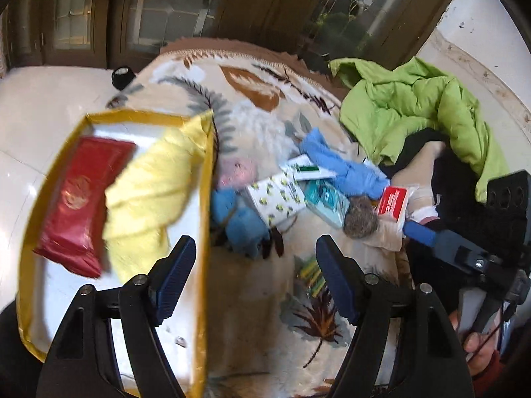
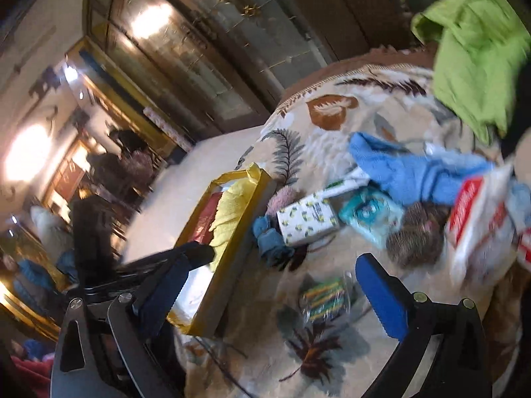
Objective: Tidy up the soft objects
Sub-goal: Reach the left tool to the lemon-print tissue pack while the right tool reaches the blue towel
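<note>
A gold-rimmed box sits at the left of a leaf-patterned blanket. A yellow cloth and a red packet lie inside it. My left gripper is open over the box's right rim and holds nothing. On the blanket lie a light blue cloth, dark blue knitted items, a pink fluffy piece and a grey-brown fuzzy ball. My right gripper is open and empty above the blanket. It hangs near a green-and-yellow packet, with the light blue cloth further ahead.
A lemon-print box, a teal packet and a red-and-white packet lie among the soft things. A green jacket is heaped at the far right. White floor and dark glazed doors lie beyond the blanket's edge.
</note>
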A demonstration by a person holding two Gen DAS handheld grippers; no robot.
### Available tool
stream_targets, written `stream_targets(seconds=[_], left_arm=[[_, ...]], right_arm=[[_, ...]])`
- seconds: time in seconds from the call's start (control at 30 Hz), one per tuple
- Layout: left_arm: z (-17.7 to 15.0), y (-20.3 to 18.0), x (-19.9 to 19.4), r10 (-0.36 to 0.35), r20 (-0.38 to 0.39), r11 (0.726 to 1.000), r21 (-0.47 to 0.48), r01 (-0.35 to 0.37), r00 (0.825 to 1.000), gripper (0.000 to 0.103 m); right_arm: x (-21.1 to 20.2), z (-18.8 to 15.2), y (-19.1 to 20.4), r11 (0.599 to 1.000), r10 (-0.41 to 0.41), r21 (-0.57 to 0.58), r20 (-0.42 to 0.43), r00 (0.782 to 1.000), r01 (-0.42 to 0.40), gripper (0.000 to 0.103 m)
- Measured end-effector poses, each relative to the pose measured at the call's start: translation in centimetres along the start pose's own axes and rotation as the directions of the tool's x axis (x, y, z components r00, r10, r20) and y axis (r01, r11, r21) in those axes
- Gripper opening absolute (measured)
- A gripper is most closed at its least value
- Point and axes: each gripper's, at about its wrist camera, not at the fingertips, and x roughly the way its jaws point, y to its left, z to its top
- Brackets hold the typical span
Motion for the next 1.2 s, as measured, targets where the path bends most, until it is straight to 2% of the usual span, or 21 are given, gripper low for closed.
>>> stream_targets(seconds=[0.13,0.27,0.4,0.6,0.7,0.8,0.87,1.0,1.07,1.13,1.2], left_arm=[[-0.4,0.0,1.8,0.021,-0.045,0.999,-0.047,-0.023,0.999,0.075],[-0.4,-0.3,3.1,0.066,-0.061,0.997,-0.028,-0.068,0.996,0.075],[-0.3,-0.4,3.9,0.093,-0.072,0.996,0.000,-0.093,0.993,0.075],[-1.0,-1.3,2.6,0.135,-0.006,0.989,0.067,-0.135,0.991,0.075],[-0.9,-2.3,1.3,0.088,0.039,0.990,0.104,-0.092,0.995,0.075],[-0.5,-4.2,0.4,0.079,0.077,0.981,0.170,-0.091,0.994,0.078],[-0.2,-5.2,1.1,0.079,0.043,0.975,0.204,-0.086,0.996,0.078],[0.4,-5.8,3.0,0.044,-0.025,0.982,0.185,-0.038,0.999,0.078],[0.8,-6.1,4.0,0.051,-0.034,0.980,0.195,-0.043,0.998,0.078],[1.2,-6.2,4.8,0.064,-0.062,0.978,0.203,-0.050,0.996,0.078],[1.3,-5.6,4.9,0.035,-0.085,0.985,0.170,-0.021,0.996,0.078]], right_arm=[[-0.4,-0.9,-1.9,0.999,-0.007,0.051,0.009,1.000,0.006,0.102],[0.0,-0.7,-2.7,0.997,-0.015,0.074,0.001,1.000,0.015,0.102],[0.6,-0.5,-2.3,0.998,-0.039,0.045,-0.017,0.999,0.040,0.102],[1.0,-0.3,-2.7,0.996,-0.072,0.048,-0.024,0.997,0.074,0.102],[0.8,-0.1,-3.6,0.994,-0.071,0.085,-0.024,0.997,0.073,0.102],[0.6,0.1,-3.9,0.991,-0.080,0.102,-0.022,0.997,0.082,0.102],[0.4,0.5,-3.9,0.991,-0.100,0.090,-0.019,0.995,0.101,0.102],[-0.7,2.5,-4.1,0.977,-0.211,0.041,0.011,0.977,0.211,0.102],[-1.1,3.8,-4.3,0.973,-0.231,0.024,0.028,0.972,0.231,0.102],[-0.9,5.3,-4.4,0.968,-0.252,-0.006,0.019,0.968,0.252,0.102],[0.5,6.6,-4.0,0.957,-0.280,-0.087,-0.015,0.960,0.277,0.102]])
